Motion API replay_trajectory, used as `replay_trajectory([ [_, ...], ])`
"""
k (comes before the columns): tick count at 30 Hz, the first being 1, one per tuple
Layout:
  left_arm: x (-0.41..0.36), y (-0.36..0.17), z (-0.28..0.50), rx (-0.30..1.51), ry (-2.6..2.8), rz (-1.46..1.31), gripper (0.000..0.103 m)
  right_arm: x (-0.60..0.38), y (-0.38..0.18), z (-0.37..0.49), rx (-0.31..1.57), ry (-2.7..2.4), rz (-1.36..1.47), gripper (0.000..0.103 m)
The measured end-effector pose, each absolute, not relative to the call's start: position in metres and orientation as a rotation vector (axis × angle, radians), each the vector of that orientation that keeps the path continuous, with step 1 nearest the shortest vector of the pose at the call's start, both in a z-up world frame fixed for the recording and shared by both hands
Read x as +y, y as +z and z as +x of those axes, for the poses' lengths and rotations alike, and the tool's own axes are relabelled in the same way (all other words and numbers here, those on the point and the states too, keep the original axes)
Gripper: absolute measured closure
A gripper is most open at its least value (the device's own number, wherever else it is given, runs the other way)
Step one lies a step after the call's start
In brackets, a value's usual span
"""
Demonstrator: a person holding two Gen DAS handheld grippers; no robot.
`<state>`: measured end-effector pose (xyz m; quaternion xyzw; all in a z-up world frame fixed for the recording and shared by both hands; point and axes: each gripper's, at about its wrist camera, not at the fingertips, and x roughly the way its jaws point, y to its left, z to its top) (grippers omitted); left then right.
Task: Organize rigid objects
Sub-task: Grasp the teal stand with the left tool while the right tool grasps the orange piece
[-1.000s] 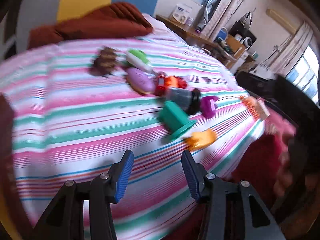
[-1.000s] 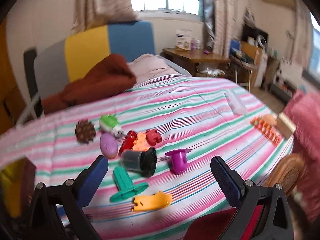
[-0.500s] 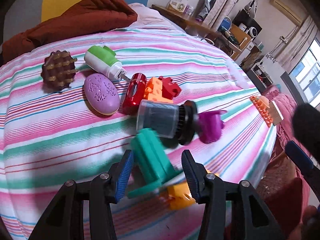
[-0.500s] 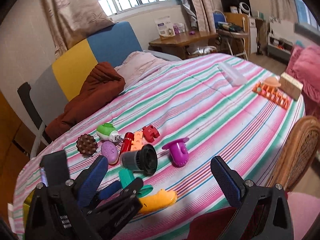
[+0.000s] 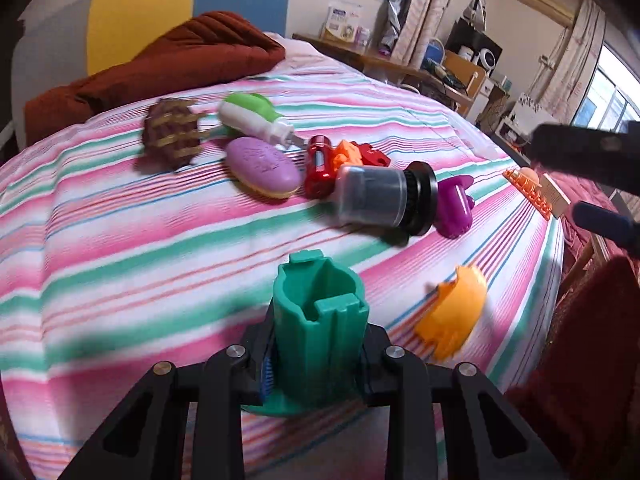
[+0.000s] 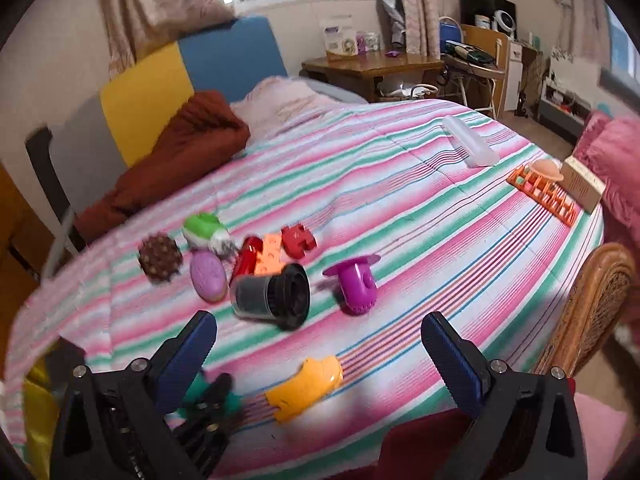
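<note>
The left gripper (image 5: 318, 354) pinches the green piece (image 5: 320, 320) between its pads, the hollow end pointing forward, over the near edge of the striped bedspread (image 5: 120, 240); the right gripper (image 6: 320, 354) is spread wide, holding nothing, above the same near edge. Just beside the green piece to its right lies the orange clip (image 5: 454, 322); farther back a cluster lies on the spread: the black jar (image 5: 380, 198) on its side, the purple piece (image 5: 454, 206) touching its lid end, the red tube (image 5: 319, 166) and orange and red blocks (image 5: 358, 154) behind it, the lilac soap (image 5: 262, 166), the green-white bottle (image 5: 254, 120) and the brown brush (image 5: 172, 134). At the far right edge sit an orange rack (image 6: 544, 194) and a box (image 6: 582, 184); a clear case (image 6: 470, 146) lies well apart from the cluster.
</note>
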<state>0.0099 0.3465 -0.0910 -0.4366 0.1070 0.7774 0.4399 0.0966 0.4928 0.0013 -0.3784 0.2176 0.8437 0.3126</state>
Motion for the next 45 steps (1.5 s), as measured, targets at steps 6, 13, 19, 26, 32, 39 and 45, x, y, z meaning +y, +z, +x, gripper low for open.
replay_trajectory([
  [6, 0.305, -0.090, 0.009, 0.148, 1.970, -1.099, 0.073, 0.477, -0.016, 0.075, 0.513, 2.172, -1.174, 0.000],
  [13, 0.275, -0.088, 0.020, 0.153, 2.009, -1.064, 0.073, 0.462, -0.042, 0.058, 0.500, 2.104, -1.251, 0.000],
  [19, 0.252, -0.087, 0.028, 0.148, 2.027, -1.039, 0.073, 0.459, -0.068, 0.047, 0.469, 2.066, -1.314, 0.000],
  [26, 0.244, -0.089, 0.031, 0.154, 2.031, -1.019, 0.073, 0.455, -0.084, 0.046, 0.420, 2.068, -1.345, 0.022],
  [32, 0.242, -0.090, 0.033, 0.159, 2.038, -1.013, 0.073, 0.437, -0.086, 0.042, 0.363, 2.151, -1.361, 0.040],
  [39, 0.238, -0.089, 0.035, 0.156, 2.043, -1.019, 0.073, 0.419, -0.082, 0.038, 0.301, 2.230, -1.378, 0.058],
  [45, 0.231, -0.085, 0.036, 0.122, 2.035, -1.034, 0.073, 0.417, -0.082, 0.036, 0.316, 2.259, -1.389, 0.065],
])
